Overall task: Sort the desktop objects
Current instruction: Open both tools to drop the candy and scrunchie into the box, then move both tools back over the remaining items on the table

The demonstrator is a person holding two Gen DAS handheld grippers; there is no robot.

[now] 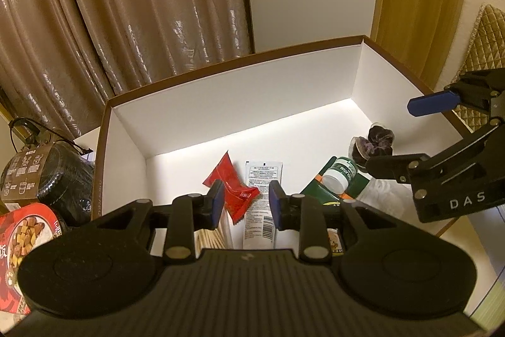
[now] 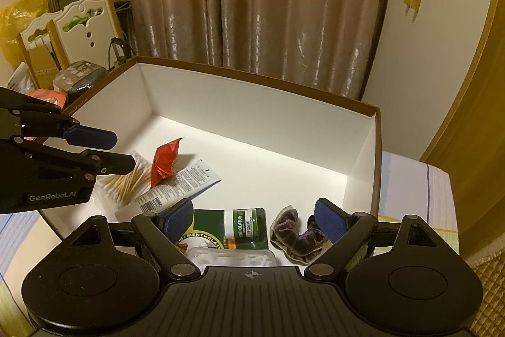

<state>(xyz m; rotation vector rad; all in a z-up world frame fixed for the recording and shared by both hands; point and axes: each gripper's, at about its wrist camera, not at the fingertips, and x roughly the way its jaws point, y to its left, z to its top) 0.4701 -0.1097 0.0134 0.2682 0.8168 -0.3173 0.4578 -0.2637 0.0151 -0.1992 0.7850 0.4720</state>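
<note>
Sorting is looking far along — red sachet (image 2: 164,160), white tube (image 2: 181,183), cotton swabs (image 2: 124,180), green jar (image 2: 244,228) and purple scrunchie (image 2: 298,234) are lying inside the white box (image 2: 252,103). Left gripper (image 1: 246,201) and right gripper (image 2: 254,218) are hovering spread apart, carrying nothing — possibly little is remaining.

The small green jar with a white lid (image 2: 243,228) read "MENTHOLATUM"; the flat green card beneath it (image 2: 206,234) read "MENTHOLAT"; the black left gripper (image 2: 112,150) bore "GenRobot.AI"; the black right gripper (image 1: 401,136) bore "DAS".
</note>
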